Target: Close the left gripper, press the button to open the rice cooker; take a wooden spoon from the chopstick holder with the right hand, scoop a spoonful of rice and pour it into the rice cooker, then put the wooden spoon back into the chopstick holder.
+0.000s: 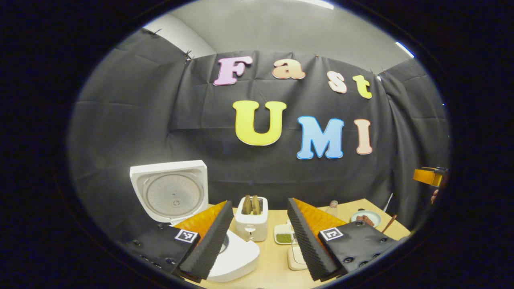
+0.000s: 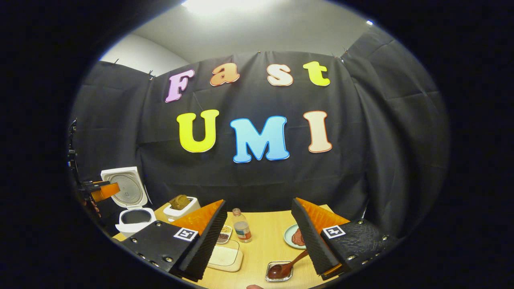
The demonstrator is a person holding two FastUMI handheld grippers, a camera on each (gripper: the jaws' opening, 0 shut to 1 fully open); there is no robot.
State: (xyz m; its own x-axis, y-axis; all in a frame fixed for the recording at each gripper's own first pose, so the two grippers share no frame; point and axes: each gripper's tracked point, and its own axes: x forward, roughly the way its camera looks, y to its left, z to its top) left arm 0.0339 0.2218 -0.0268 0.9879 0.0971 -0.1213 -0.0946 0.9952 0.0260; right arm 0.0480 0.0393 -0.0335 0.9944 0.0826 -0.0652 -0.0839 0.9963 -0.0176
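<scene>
Already open: cooker lid up, spoon not yet picked

Both grippers have their jaws wide apart and empty. Left gripper hovers over the table's left end, fingers either side of the rice cooker body at the bottom of the left gripper view. The cooker lid stands upright behind the left finger, inner plate facing the camera. So the button step looks done, judging by the raised lid.

Right gripper hangs above the middle of the table, nothing between its fingers. Just off its right finger a wooden spoon lies with its bowl in a small clear square dish and its handle running up toward that finger. Not touching, as far as can be told. Chopstick holder: cannot pick it out in either view. Where the rice sits is also unclear; the dish contents look dark.

Further out in the right gripper view: a bottle, a plate with dark food, a flat pale tray, a toaster, and the open cooker at far left with the other gripper in front of its lid. The left gripper view shows the toaster beyond the cooker and a small dish of green stuff.

Step in hand, likely: the spoon pick-up. Next move calls for the right gripper to drop and line its jaws across the spoon handle, then clamp. The handle is thin and slanted, so a slip is possible.
</scene>
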